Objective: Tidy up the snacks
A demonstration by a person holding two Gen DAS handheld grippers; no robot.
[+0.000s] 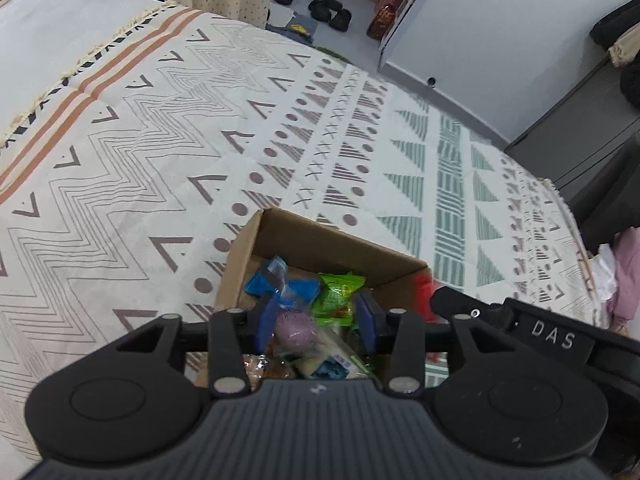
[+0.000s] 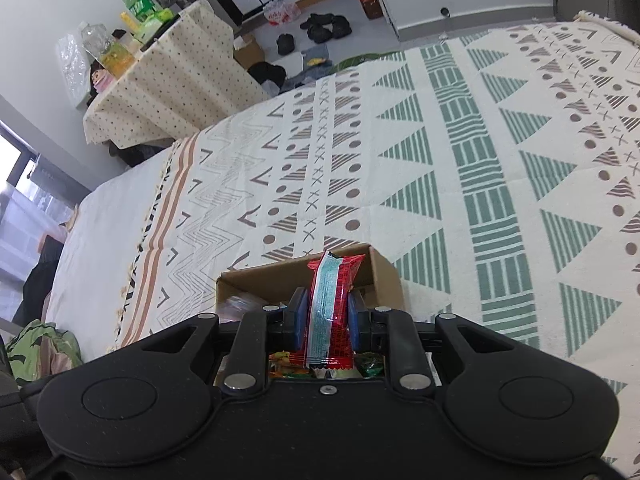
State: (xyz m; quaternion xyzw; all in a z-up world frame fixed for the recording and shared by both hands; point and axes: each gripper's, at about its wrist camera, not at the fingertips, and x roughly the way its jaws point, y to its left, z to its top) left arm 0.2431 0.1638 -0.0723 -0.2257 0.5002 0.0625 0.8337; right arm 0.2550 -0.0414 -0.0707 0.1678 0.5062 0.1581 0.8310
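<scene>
A cardboard box (image 1: pixel 320 246) of snacks sits on a patterned bedspread (image 1: pixel 132 148). The left gripper (image 1: pixel 316 322) hovers above it, fingers apart, holding nothing. The right gripper (image 2: pixel 327 314) pinches a red snack packet (image 2: pixel 330 312) mid-body over the box — light, crinkly, probably slippery and crushable.

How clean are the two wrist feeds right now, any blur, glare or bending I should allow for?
Left wrist: the snacks between the claw, the green packet and the red object beside the box are smeared by blur; the blanket stays sharp. Right wrist: the red packet is crisp; window glare far left. Both views: fisheye bends the blanket's stripes.
</scene>
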